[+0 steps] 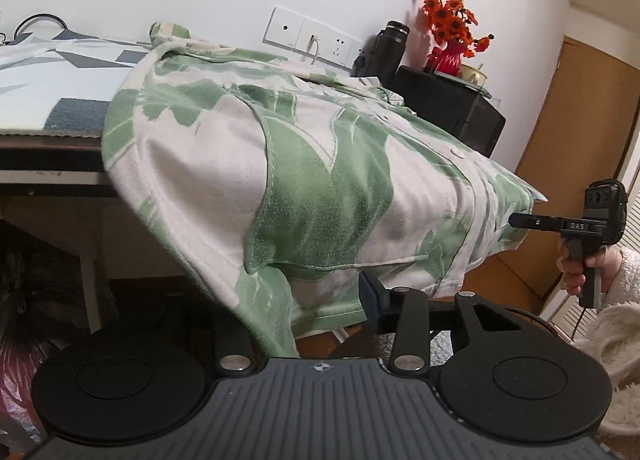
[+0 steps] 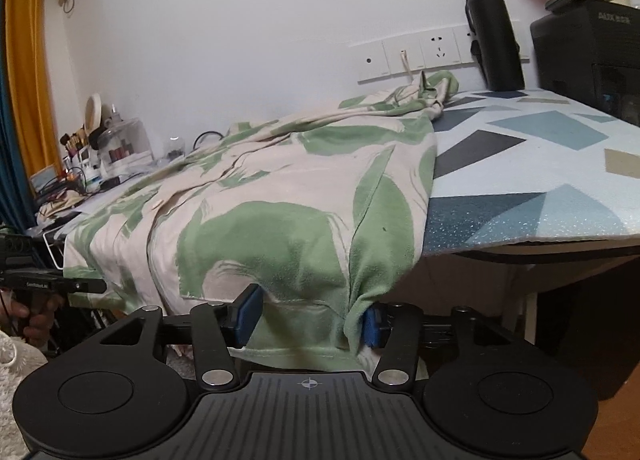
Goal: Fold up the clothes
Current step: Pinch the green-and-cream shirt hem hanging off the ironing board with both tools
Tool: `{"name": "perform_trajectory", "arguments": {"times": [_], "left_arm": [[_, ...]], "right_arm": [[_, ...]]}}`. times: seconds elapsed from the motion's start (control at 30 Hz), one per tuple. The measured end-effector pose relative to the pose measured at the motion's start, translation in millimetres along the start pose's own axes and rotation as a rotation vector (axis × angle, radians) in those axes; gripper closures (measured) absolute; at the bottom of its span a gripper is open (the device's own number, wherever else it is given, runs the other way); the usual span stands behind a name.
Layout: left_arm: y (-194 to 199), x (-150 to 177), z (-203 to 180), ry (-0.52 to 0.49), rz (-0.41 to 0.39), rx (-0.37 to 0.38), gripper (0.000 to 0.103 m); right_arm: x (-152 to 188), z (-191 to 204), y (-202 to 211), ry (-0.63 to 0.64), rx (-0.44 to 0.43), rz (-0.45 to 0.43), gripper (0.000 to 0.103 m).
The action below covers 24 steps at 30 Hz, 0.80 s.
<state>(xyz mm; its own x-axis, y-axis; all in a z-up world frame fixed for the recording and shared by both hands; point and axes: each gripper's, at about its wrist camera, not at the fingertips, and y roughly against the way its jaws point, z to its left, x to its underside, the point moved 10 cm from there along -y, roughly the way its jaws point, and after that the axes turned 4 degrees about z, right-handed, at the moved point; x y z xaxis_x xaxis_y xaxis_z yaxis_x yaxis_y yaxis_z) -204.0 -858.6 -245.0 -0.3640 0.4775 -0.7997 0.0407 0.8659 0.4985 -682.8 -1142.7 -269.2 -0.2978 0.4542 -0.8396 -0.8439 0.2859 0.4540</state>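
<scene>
- Shirt [image 2: 280, 196], green leaf print, lies spread over the worktop [image 2: 540, 180]; its hem hangs off the near edge, probably so it can be reached from below.
- Right tool [image 2: 308, 320]: blue pads apart, hem cloth hanging between them, not pinched.
- Left tool [image 1: 320, 300]: one pad shows beside the draped hem, the other is hidden by cloth; cannot tell whether it grips.
- Judgement: both tools sit at the hem corners, ready to lift and fold it back.

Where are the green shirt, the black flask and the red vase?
green shirt [image 2: 280, 228]: right wrist view, front panel.
black flask [image 2: 494, 36]: right wrist view, body.
red vase [image 1: 449, 57]: left wrist view, its belly.
</scene>
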Motion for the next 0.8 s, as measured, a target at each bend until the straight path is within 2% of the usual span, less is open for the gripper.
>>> {"name": "perform_trajectory", "arguments": {"times": [0.07,0.13,0.17,0.2,0.27,0.33,0.47,0.8], "left_arm": [[-1.6,-1.4,0.3,0.006,0.001,-0.004,0.061],[-1.6,-3.1,-2.0,-0.001,-0.007,0.000,0.061],[-0.9,-4.1,-3.9,-0.009,-0.014,0.000,0.065],[-0.1,-5.1,-6.2,-0.020,-0.022,0.002,0.077],[2.6,-5.9,-10.4,-0.029,-0.028,0.021,0.091],[6.6,-6.1,-14.8,-0.032,-0.034,0.052,0.095],[19.5,-4.8,-26.2,-0.041,-0.056,0.080,0.098],[71.9,-9.2,-52.9,-0.059,-0.182,0.111,0.099]], "right_arm": [[-0.2,1.3,-0.7,-0.002,-0.011,-0.002,0.056],[-0.5,3.1,-0.7,-0.001,-0.024,-0.002,0.064],[-0.5,4.3,0.4,0.002,-0.033,0.000,0.067],[-0.5,5.6,1.6,0.005,-0.043,0.003,0.075],[-0.4,6.8,5.9,0.009,-0.058,0.004,0.087],[0.0,8.0,10.9,0.008,-0.073,0.003,0.096],[0.6,14.9,24.8,0.013,-0.105,-0.020,0.098],[1.3,39.6,70.3,0.051,-0.177,-0.088,0.099]]}}
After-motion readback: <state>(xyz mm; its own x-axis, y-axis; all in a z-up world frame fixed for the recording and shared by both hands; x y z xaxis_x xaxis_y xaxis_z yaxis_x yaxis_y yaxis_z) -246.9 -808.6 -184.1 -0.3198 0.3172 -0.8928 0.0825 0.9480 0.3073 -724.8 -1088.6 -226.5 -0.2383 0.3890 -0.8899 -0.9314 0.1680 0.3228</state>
